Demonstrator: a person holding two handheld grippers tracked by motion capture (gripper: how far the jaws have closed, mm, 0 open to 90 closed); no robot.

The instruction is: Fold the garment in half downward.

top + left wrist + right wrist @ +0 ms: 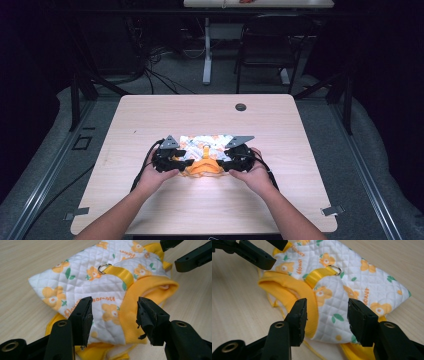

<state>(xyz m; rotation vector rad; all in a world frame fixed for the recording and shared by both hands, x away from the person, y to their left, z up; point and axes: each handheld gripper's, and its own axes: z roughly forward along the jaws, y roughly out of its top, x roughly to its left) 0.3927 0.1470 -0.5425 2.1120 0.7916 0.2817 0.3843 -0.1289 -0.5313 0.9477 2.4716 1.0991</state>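
Note:
A small quilted white garment (pixel 205 145) with orange flower print and a yellow ribbed collar (pixel 202 169) lies folded on the table's middle. A yellow strap (pixel 119 273) with a metal ring (pixel 103 267) runs across its back. My left gripper (pixel 172 161) stands open at the garment's left near corner, its jaws straddling the fabric edge (pixel 112 315). On the other side, my right gripper (pixel 231 161) is open too, jaws on either side of the garment's near edge (pixel 327 312). Neither jaw pair pinches the cloth.
The light wooden table (pixel 150 115) has bare room all around the garment. A dark round grommet (pixel 241 107) sits near the far edge. Beyond the table stand a black chair (pixel 270 45) and a white desk leg (pixel 207 50).

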